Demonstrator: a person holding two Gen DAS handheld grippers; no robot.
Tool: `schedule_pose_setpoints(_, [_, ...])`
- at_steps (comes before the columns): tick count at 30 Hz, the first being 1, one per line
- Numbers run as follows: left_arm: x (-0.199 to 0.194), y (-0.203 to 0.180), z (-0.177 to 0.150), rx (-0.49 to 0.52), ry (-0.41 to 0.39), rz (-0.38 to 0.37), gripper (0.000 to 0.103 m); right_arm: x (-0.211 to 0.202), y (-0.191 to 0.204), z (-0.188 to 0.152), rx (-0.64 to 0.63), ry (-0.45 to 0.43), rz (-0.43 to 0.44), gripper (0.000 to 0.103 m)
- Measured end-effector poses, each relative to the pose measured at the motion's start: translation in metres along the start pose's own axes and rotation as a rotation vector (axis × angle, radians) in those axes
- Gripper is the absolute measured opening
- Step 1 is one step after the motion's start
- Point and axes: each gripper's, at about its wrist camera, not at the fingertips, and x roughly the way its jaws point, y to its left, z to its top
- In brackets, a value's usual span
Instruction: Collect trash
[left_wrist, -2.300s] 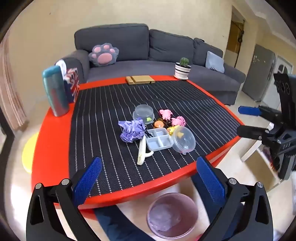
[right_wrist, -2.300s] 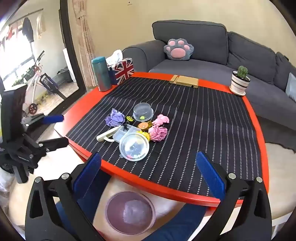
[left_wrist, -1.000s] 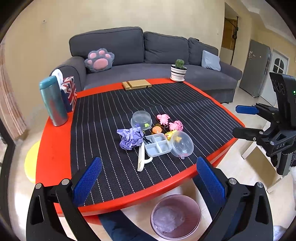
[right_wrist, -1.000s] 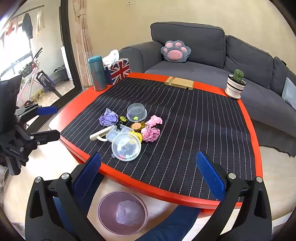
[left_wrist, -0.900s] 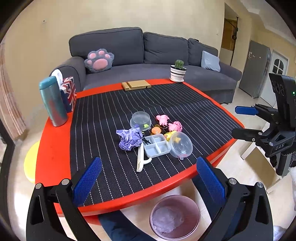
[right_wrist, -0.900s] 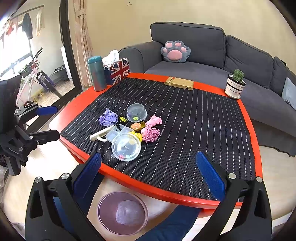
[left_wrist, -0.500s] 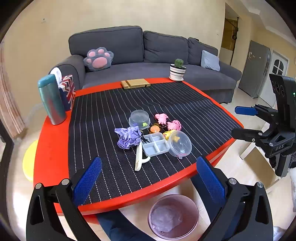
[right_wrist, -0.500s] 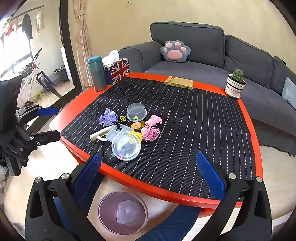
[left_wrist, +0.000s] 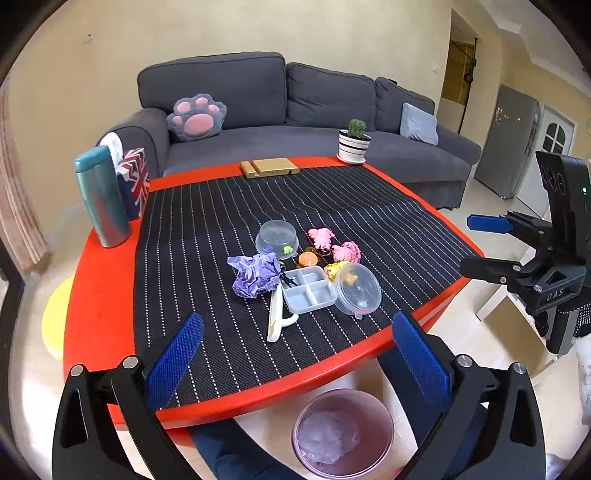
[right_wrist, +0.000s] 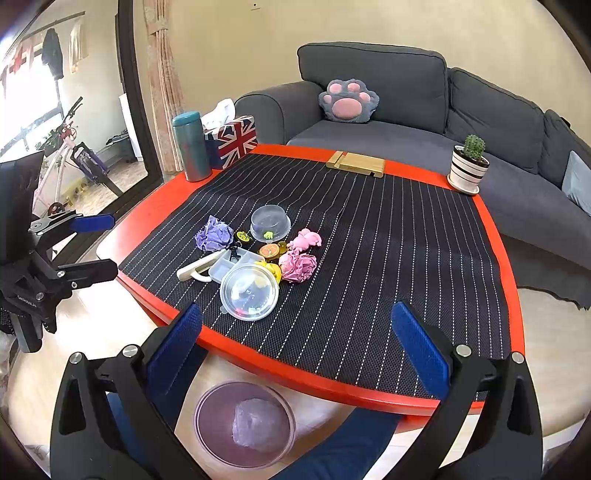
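Both hand-held grippers, left (left_wrist: 291, 354) and right (right_wrist: 295, 347), hang spread and empty. Ahead on the desk (left_wrist: 96, 295), purple paper (left_wrist: 253, 275) looks light, soft; pinch its crumpled middle.

red table (left_wrist: 99, 295) under a black white-pinstriped mat (left_wrist: 207, 236), purple paper wad (left_wrist: 253, 275), pink wad (right_wrist: 297, 267), teal flask (left_wrist: 101, 195)

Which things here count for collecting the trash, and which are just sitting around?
For the job: purple paper wad, pink paper wad, waste bin on the floor, left gripper and right gripper, both open.

Lying about: teal tumbler, flag tissue box, cactus pot, wooden stand, paw cushion.
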Motion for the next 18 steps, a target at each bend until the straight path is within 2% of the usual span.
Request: schedule_pose_setpoints(18, [0.0003, -0.0007, 0.0020, 0.005, 0.001, 0.000, 0.098, 0.0023, 0.0000, -0.0003, -0.005, 0.008, 0.001, 0.100])
